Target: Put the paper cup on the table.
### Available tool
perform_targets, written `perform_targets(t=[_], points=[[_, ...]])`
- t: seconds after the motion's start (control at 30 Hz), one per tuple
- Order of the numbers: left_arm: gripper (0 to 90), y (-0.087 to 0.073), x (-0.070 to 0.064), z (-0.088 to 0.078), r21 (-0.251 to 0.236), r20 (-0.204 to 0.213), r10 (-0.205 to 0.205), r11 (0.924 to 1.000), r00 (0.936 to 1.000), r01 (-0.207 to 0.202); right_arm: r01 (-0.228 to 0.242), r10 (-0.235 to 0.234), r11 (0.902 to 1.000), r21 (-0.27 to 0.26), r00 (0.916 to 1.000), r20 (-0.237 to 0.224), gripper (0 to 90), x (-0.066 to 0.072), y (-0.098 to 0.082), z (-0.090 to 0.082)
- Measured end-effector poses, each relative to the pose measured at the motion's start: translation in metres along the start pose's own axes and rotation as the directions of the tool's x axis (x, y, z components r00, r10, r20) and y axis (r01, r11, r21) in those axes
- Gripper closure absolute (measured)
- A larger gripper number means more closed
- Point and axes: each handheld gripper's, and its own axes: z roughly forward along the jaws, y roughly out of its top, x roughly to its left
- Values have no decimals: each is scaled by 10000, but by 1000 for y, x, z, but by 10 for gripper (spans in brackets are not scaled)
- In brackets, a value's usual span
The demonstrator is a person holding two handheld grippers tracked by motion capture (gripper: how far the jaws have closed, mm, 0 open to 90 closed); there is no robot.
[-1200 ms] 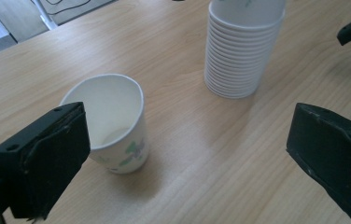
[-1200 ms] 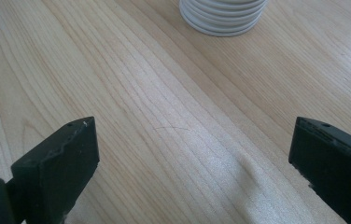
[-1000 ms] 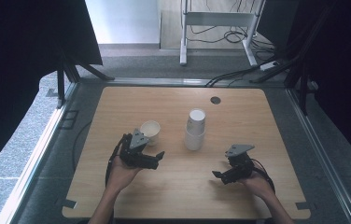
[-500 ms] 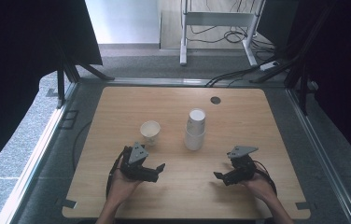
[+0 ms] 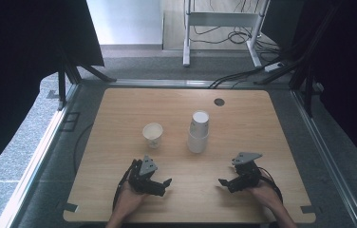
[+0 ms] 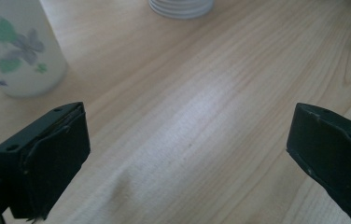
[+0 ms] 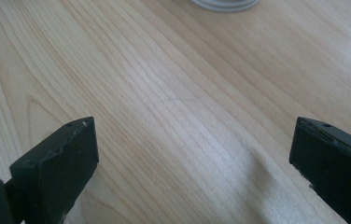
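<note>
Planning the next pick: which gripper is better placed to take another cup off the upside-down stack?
Probably the right. The right gripper is open, empty, and angled toward the cup stack. The left gripper, also open, sits nearer the single upright cup.

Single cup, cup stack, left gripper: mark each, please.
single cup point(image 5: 152, 131), high view, open rim.
cup stack point(image 5: 198, 134), high view, side wall.
left gripper point(image 5: 166, 185), high view, between fingertips.

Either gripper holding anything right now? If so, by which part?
Nothing held. Left gripper and right gripper both have jaws wide apart over bare table. The single cup and cup stack stand free, untouched.
</note>
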Motion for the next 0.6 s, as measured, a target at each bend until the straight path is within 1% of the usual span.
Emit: perform_targets(t=[0.13,0.23,0.33,0.37,0.4,0.43,0.47,0.53,0.6], points=[[0,-2,-5,7,343,94,113,9993,9999,-116,-10,11,9999,134,10000,-49,8,0,-3,3],[0,-4,-11,13,694,237,282,9971,9993,-298,-124,126,9998,186,9999,-93,3,0,-5,7],[0,-4,-15,19,1101,244,486,9926,9985,-510,-160,165,9995,282,9997,-166,0,1,-7,10],[0,-4,-16,20,1235,170,638,9902,9978,-654,-175,180,9994,288,9997,-187,0,1,-7,11],[0,-4,-17,20,1261,161,680,9896,9976,-695,-110,112,9997,203,9999,-91,0,1,-8,12],[0,-3,-17,21,1351,190,666,9885,9976,-686,-81,82,9998,180,9999,-62,0,2,-8,13],[0,-3,-16,22,1396,278,569,9884,9980,-603,-80,81,9999,131,9999,-68,0,2,-8,13],[0,-3,-14,22,1535,472,272,9876,9985,-341,-98,98,10000,-10,9999,-78,0,2,-9,14],[0,-3,-14,23,1537,453,279,9875,9986,-346,-103,102,9997,-223,9999,-49,0,1,-11,15]])
